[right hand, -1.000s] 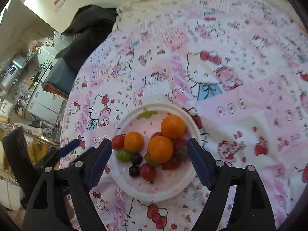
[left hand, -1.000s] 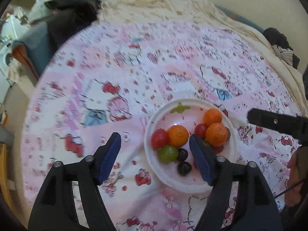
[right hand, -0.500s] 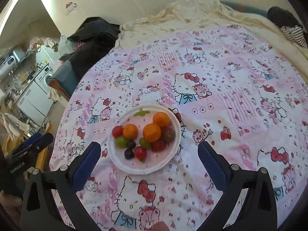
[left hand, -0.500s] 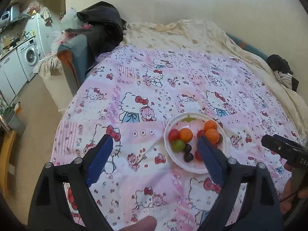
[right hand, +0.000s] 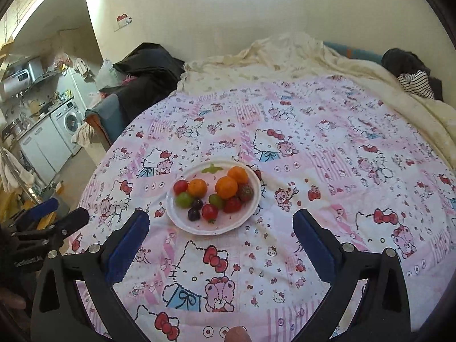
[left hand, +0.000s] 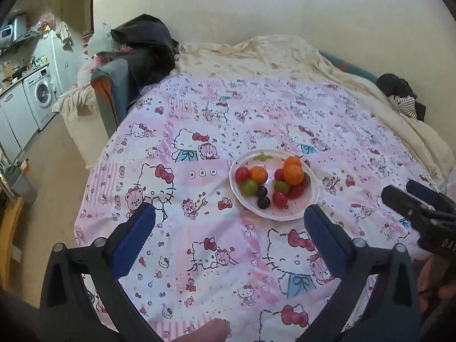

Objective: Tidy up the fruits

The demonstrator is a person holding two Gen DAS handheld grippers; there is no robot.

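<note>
A white plate (left hand: 310,199) (right hand: 250,213) sits on the pink Hello Kitty bedspread (left hand: 228,125) (right hand: 327,142). It holds oranges (left hand: 293,174) (right hand: 226,187), red tomatoes (left hand: 242,173) (right hand: 210,211), green grapes (left hand: 248,187) (right hand: 183,199) and dark grapes (left hand: 263,202) (right hand: 193,214). My left gripper (left hand: 229,228) is open and empty, held back from the plate's near edge. My right gripper (right hand: 221,232) is open and empty, also short of the plate. The right gripper shows at the right edge of the left wrist view (left hand: 416,205); the left gripper shows at the left of the right wrist view (right hand: 57,222).
A cream blanket (left hand: 270,54) lies at the far side of the bed. Dark clothes (left hand: 142,45) pile on a chair at the far left, striped clothing (right hand: 413,84) at the far right. A washing machine (left hand: 41,97) and kitchen units stand left, beyond the bed edge.
Both grippers have pulled back and up from the plate, so it now looks smaller and farther. Both stay open and empty. The fruit has not moved.
</note>
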